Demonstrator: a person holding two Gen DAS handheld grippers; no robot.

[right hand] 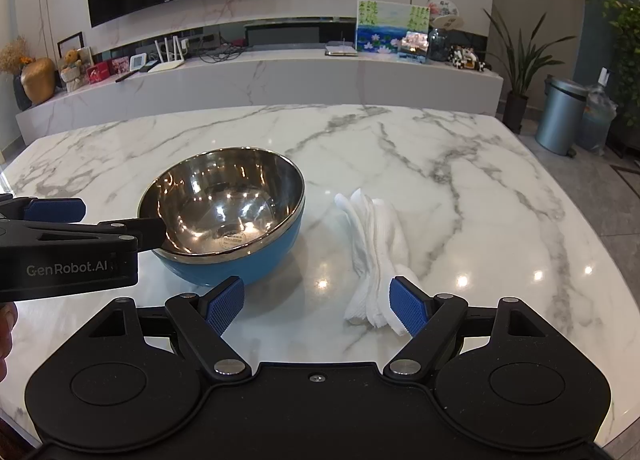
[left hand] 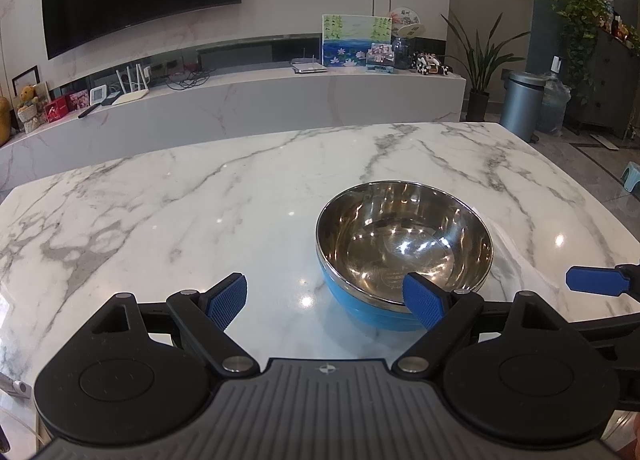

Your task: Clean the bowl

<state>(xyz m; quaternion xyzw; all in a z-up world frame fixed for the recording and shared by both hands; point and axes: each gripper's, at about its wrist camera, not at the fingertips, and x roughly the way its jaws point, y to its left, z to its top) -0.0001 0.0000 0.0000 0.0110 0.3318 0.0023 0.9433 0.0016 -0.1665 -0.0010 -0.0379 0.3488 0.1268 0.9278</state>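
A bowl (left hand: pixel 404 244), steel inside and blue outside, stands upright on the marble table (left hand: pixel 180 212). My left gripper (left hand: pixel 324 300) is open at its near left side. Its right finger (left hand: pixel 422 300) lies over the bowl's near rim, and its left finger hangs outside the bowl. In the right wrist view the bowl (right hand: pixel 224 200) is left of centre, with a stack of white paper tissues (right hand: pixel 376 256) lying beside it. My right gripper (right hand: pixel 316 302) is open just above the table, its right pad against the near end of the tissues. Nothing is held.
The table's far edge faces a long marble TV bench (left hand: pixel 280 100) holding a painting, routers and small ornaments. On the floor to the right stand a grey bin (right hand: pixel 560 116), a water bottle and potted plants. A hand shows at the left edge (right hand: pixel 6 324).
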